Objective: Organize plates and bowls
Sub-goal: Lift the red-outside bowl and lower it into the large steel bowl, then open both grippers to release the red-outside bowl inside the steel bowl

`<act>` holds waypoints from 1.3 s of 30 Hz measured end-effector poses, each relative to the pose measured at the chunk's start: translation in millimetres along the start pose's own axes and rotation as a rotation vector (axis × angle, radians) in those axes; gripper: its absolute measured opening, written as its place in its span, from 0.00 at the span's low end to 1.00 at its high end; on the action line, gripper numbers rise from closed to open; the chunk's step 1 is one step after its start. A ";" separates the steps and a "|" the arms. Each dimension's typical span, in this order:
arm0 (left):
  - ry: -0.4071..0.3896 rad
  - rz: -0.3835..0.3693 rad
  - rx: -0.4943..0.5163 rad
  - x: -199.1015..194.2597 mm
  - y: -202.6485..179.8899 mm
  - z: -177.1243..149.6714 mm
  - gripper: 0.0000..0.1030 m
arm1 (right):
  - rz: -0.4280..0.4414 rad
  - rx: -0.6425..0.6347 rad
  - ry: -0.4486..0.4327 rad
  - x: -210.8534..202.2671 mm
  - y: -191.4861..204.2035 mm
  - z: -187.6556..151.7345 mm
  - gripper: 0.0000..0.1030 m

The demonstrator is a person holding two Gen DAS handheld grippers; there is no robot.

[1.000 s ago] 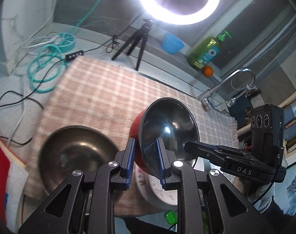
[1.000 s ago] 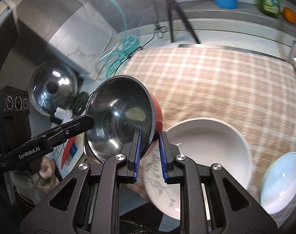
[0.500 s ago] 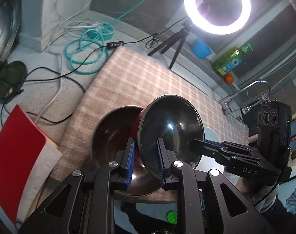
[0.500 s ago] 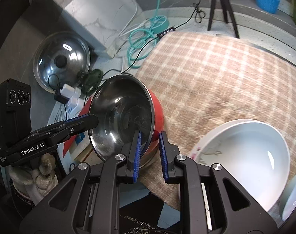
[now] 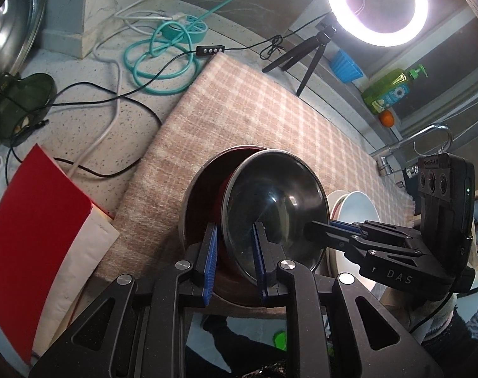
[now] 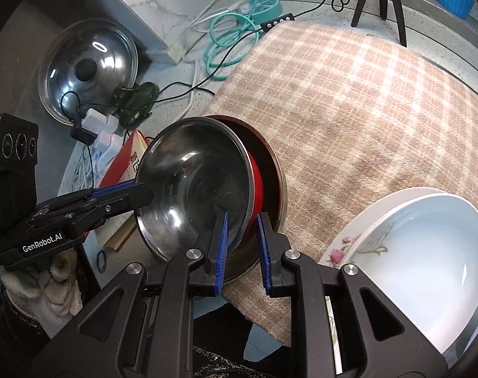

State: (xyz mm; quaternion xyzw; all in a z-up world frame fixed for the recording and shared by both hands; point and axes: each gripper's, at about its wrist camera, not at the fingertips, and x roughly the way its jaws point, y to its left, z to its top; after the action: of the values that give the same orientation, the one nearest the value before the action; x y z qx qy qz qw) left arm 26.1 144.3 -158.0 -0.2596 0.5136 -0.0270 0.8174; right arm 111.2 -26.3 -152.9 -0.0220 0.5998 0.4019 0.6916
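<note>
Step in hand: we judge that we are nesting the red-sided steel bowl (image 5: 275,201) into the larger steel bowl (image 5: 195,195) that sits on the checked mat (image 5: 254,110).
Left gripper (image 5: 232,252): clamped on the near rim of the red-sided bowl, one pad inside, one outside.
Right gripper (image 6: 242,245): clamped on the same bowl's rim at the opposite side; in the left view it reaches in from the right.
Where the bowl is: tilted, mouth turned toward the left camera, its lower edge inside the larger bowl's rim; we cannot tell whether it touches the bottom.
Larger bowl: near the front edge of the mat on the desk (image 5: 81,119).
Other dishes: a white bowl (image 6: 428,261) sits on a flowered plate (image 6: 340,252) to the right, apart from the steel pair.
Progress: we think the white pair is stacked and the steel pair nearly so.
Next move: level the held bowl, lower it until it seats concentrically, then let both grippers part together.
Risk: releasing one side first could let the bowl tip or clatter, or shove the lower bowl toward the mat's edge.
</note>
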 end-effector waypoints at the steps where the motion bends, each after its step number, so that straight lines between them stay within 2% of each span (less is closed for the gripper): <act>1: 0.002 0.002 0.001 0.6 0.2 0.1 0.18 | -0.003 -0.002 0.004 1.5 0.0 0.6 0.18; 13: 0.023 0.029 0.002 8.5 2.8 -0.2 0.18 | -0.033 -0.026 0.019 8.0 5.4 2.7 0.18; 27: 0.035 0.050 0.008 13.4 2.5 2.3 0.19 | -0.027 -0.031 0.013 8.4 3.7 6.9 0.23; 28: 0.038 0.053 0.015 13.3 1.7 2.3 0.20 | -0.025 -0.032 0.013 8.5 4.0 6.8 0.24; 33: 0.032 0.060 0.021 10.6 -0.5 3.5 0.24 | -0.014 -0.048 -0.012 2.9 9.6 7.5 0.43; 39: 0.010 0.057 0.023 4.5 -2.5 7.1 0.24 | -0.017 -0.059 -0.040 -6.6 10.2 9.5 0.44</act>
State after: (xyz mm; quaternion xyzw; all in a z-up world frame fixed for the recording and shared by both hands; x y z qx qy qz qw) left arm 34.8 143.5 -158.1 -0.2354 0.5246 -0.0110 0.8181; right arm 113.3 -18.0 -140.1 -0.0394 0.5736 0.4137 0.7059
